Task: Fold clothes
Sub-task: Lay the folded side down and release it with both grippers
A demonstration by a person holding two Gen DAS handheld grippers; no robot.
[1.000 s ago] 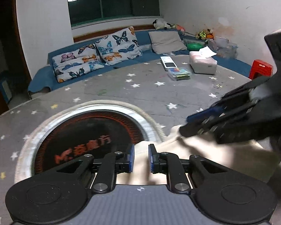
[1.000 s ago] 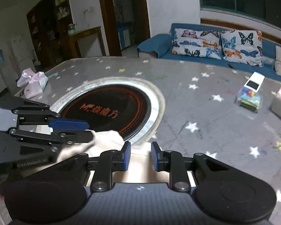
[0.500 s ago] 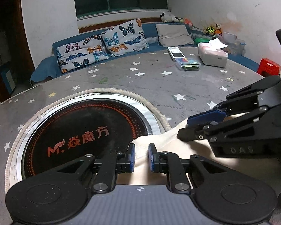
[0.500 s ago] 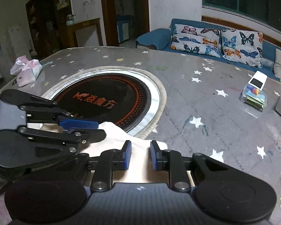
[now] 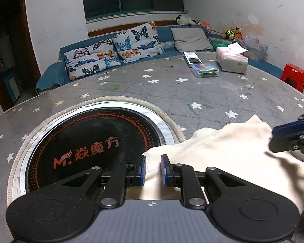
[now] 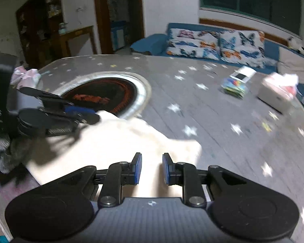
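On the star-patterned worktop (image 5: 202, 93) we note a cream garment (image 5: 223, 154) lying just beside the round black hotplate (image 5: 87, 141), its near-left corner overlapping the plate's rim. We see the left gripper (image 5: 153, 170) with its blue pads on either side of a raised fold at that corner; the jaws stand narrowly apart with cloth between them, and we read this as a grasp on the garment. From the right wrist view, the right gripper (image 6: 151, 168) has cloth running up between its pads in the same way, so we record it as clenched on the garment's other end. Each gripper shows at the edge of the other's view, and the cloth is spread between them. That view is motion-blurred. Farther back on the worktop we log a tissue box (image 5: 232, 62), a clear case of coloured items (image 5: 205, 69) and a white handset (image 5: 192, 57).
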